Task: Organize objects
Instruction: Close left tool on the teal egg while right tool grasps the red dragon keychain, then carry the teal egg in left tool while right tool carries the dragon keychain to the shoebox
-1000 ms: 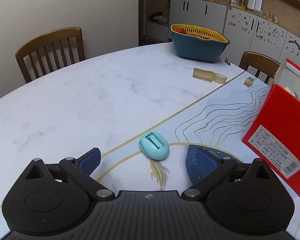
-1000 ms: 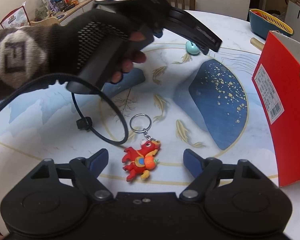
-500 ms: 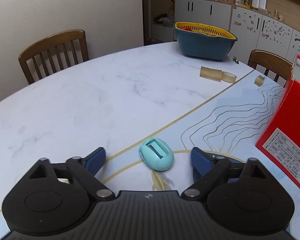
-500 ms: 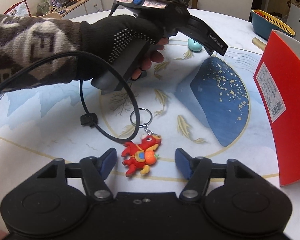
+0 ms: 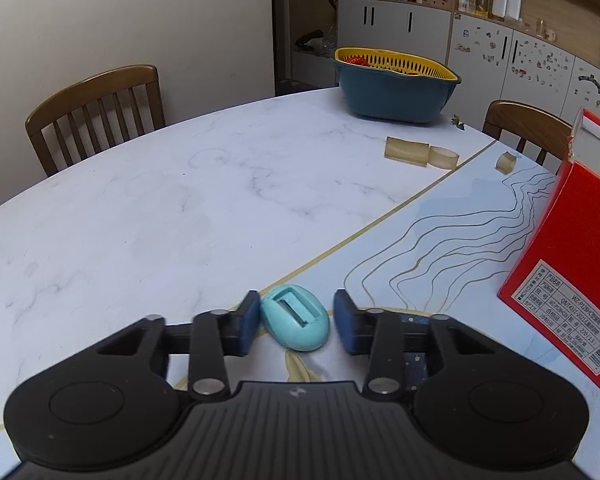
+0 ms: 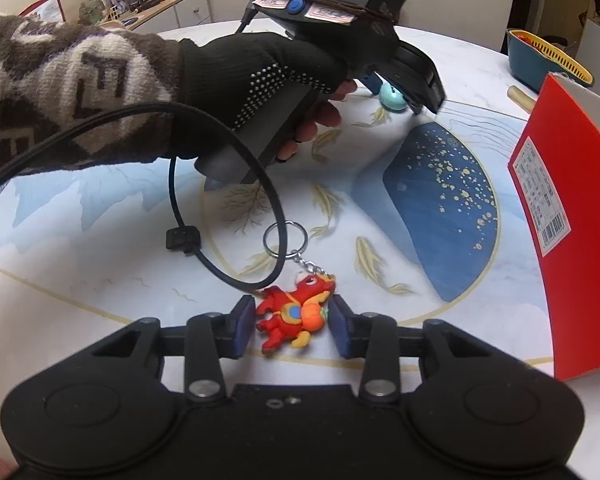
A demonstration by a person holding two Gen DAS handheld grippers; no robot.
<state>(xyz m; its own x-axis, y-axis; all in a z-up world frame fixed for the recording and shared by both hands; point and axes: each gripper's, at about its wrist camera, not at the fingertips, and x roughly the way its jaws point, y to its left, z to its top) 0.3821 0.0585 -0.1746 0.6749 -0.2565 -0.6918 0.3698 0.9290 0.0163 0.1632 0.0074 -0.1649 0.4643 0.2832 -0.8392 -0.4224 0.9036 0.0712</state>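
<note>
The task looks barely begun: nothing visibly sits in the red box (image 5: 572,264) yet. The left tool (image 5: 296,322) is clamped on the one turquoise egg-shaped piece (image 5: 296,322) lying on the worktop (image 5: 180,208). The right tool (image 6: 292,320) is closing around the one red dragon keychain (image 6: 292,316), also still down. Further off are three yellowish tube pieces (image 5: 406,150) and one blue-and-yellow basket (image 5: 392,88).
</note>
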